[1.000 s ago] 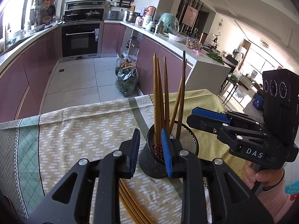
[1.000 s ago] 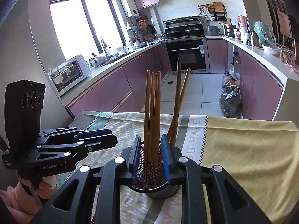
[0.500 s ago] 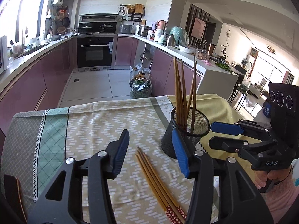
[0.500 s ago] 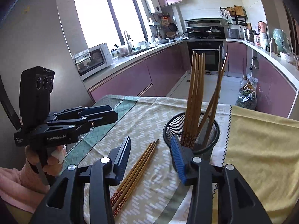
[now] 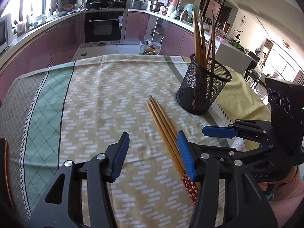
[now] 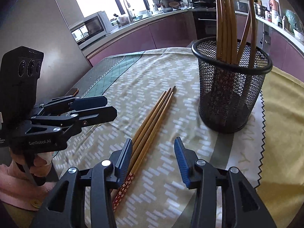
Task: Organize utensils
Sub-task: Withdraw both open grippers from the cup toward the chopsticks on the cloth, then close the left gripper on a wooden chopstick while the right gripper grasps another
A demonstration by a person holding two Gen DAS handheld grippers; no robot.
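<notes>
A black mesh cup (image 5: 203, 89) (image 6: 230, 87) stands on the patterned tablecloth (image 5: 98, 102) and holds several wooden chopsticks (image 5: 202, 36) (image 6: 227, 22) upright. A few more chopsticks (image 5: 163, 131) (image 6: 150, 121) with red flowered ends lie flat on the cloth beside the cup. My left gripper (image 5: 153, 154) is open and empty, low over the cloth, its right finger beside the lying chopsticks. My right gripper (image 6: 153, 158) is open and empty, its left finger just above them. Each gripper shows in the other's view (image 5: 220, 131) (image 6: 93, 107).
The table's far edge drops to a kitchen floor with purple cabinets (image 5: 62, 39) and an oven (image 5: 103, 28). A yellow part of the cloth (image 6: 281, 114) lies beyond the cup. A microwave (image 6: 88, 28) sits on the counter.
Both grippers have pulled back and down from the mesh cup and opened wider. The chopsticks lying on the cloth have come into full view below them.
</notes>
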